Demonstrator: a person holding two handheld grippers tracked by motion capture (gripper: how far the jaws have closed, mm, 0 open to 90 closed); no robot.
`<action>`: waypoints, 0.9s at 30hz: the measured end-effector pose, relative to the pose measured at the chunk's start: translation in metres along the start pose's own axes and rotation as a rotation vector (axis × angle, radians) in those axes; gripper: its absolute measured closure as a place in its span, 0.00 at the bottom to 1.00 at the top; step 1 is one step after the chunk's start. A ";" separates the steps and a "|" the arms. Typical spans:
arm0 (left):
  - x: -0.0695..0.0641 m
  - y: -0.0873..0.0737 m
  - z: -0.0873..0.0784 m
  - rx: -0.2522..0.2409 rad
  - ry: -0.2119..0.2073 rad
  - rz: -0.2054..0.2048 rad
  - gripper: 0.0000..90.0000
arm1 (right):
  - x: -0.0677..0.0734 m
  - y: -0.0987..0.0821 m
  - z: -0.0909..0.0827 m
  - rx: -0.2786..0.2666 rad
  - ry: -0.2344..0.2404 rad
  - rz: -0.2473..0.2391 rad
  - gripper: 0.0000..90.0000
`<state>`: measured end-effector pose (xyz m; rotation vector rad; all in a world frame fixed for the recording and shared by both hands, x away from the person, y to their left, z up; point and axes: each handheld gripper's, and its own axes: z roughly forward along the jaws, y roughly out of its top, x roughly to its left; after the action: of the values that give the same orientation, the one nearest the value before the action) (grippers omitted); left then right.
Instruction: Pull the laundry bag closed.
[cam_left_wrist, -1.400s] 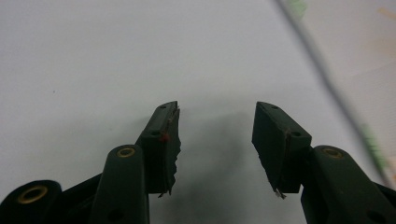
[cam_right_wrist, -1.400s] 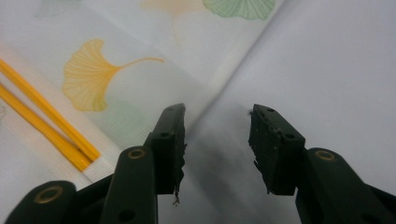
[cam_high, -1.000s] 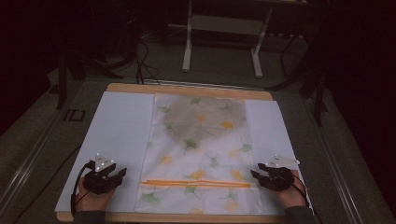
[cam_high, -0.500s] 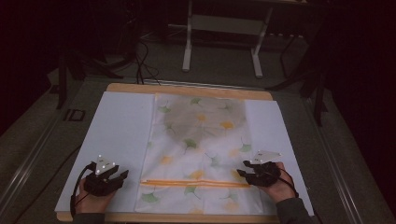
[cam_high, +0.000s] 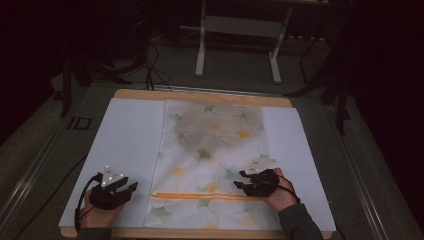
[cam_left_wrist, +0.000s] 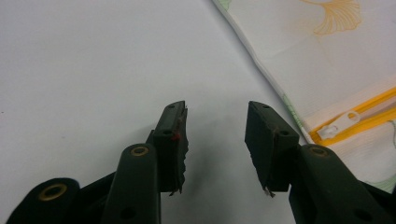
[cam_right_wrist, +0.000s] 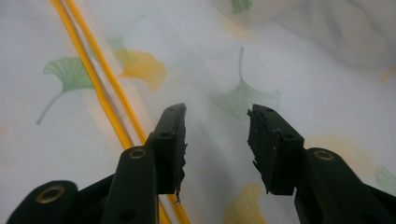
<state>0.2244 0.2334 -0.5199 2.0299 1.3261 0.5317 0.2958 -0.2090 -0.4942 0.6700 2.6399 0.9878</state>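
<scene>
Two claws are at work here, and only your right claw (cam_high: 243, 180) has shifted: a second ago it sat at the right edge of the mesh laundry bag (cam_high: 215, 150); now it hovers over the bag's fabric, just above the orange zipper (cam_high: 207, 197), jaws spread with nothing between them. Your left claw (cam_high: 134, 187) has kept its place on the white sheet (cam_high: 125, 135) beside the bag's left edge, jaws a little narrower than before yet apart and empty, the zipper pull (cam_left_wrist: 339, 125) just ahead. Bag lies flat mid-counter (cam_high: 200, 95); a zipper grab looks likely next.
</scene>
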 end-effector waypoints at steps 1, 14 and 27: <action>0.000 0.000 0.000 0.001 -0.005 0.001 0.65 | 0.001 0.002 0.001 -0.002 0.006 -0.004 0.62; -0.001 0.000 0.002 0.022 -0.018 0.017 0.63 | 0.019 0.026 0.018 -0.009 0.069 -0.064 0.64; -0.001 0.000 0.003 0.034 -0.022 0.019 0.63 | 0.034 0.047 0.036 -0.019 0.118 -0.107 0.64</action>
<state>0.2259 0.2317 -0.5217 2.0724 1.3123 0.4974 0.2950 -0.1410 -0.4919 0.4739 2.7312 1.0499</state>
